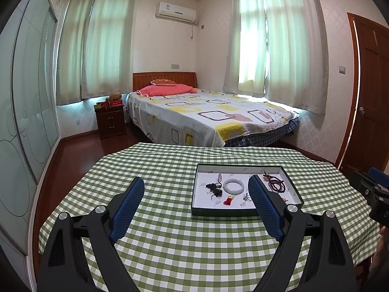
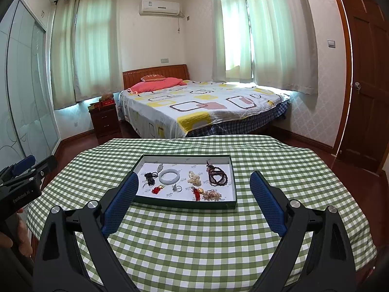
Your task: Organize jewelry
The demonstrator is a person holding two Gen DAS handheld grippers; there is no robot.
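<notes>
A round counter (image 2: 194, 231) under a green-and-white checked cloth carries one shallow dark-rimmed tray (image 2: 233, 182) with a white floor, set toward the counter's far edge. All the jewelry lies inside it.

Counted in the right wrist view, there are nine pieces:
- one pale bangle (image 2: 169, 176) left of the tray's middle
- one black corded piece (image 2: 150, 178) just left of the bangle
- one small silvery ornament (image 2: 159, 168) near the tray's far edge
- one dark red bead string (image 2: 217, 173) toward the tray's right side
- one cream cluster (image 2: 194, 178) between the bangle and the beads
- two red charms, one (image 2: 156, 190) near the tray's front left, the other (image 2: 196, 193) toward its front right
- one ring (image 2: 178, 188) between the two charms
- one pale gold cluster (image 2: 212, 194) by the tray's front edge

The left gripper (image 1: 197, 189) hovers above the counter's near side with its fingers spread wide, holding nothing. The right gripper (image 2: 194, 182) hovers likewise, fingers spread and holding nothing, with the tray framed between them.
</notes>
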